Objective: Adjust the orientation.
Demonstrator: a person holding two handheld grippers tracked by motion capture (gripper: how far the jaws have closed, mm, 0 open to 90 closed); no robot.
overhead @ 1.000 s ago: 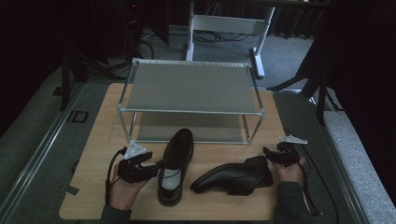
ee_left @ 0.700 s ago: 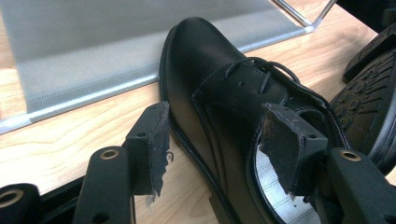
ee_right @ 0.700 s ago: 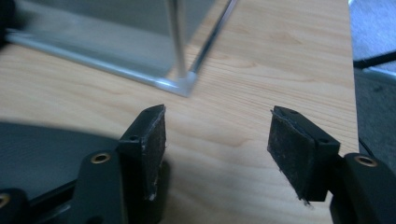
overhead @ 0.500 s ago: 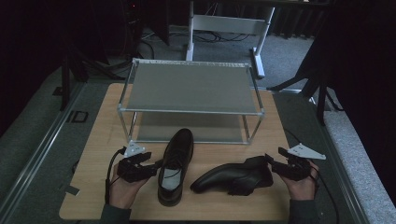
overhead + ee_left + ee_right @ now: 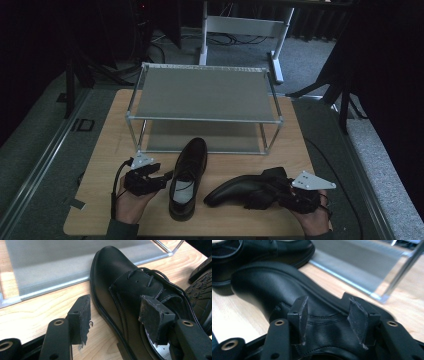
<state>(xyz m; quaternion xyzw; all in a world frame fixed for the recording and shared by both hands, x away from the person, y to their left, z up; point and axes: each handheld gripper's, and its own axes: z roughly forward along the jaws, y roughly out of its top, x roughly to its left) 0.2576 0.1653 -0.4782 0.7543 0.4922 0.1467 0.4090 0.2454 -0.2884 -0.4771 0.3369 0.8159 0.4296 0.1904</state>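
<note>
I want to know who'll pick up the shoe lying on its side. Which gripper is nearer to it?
Right. The right gripper is at the heel of the tipped shoe; the left gripper sits beside the upright shoe, farther away.

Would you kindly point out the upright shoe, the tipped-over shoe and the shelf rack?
upright shoe (image 5: 192, 156), high view, toe cap.
tipped-over shoe (image 5: 227, 189), high view, leather side.
shelf rack (image 5: 202, 93), high view, top shelf.
</note>
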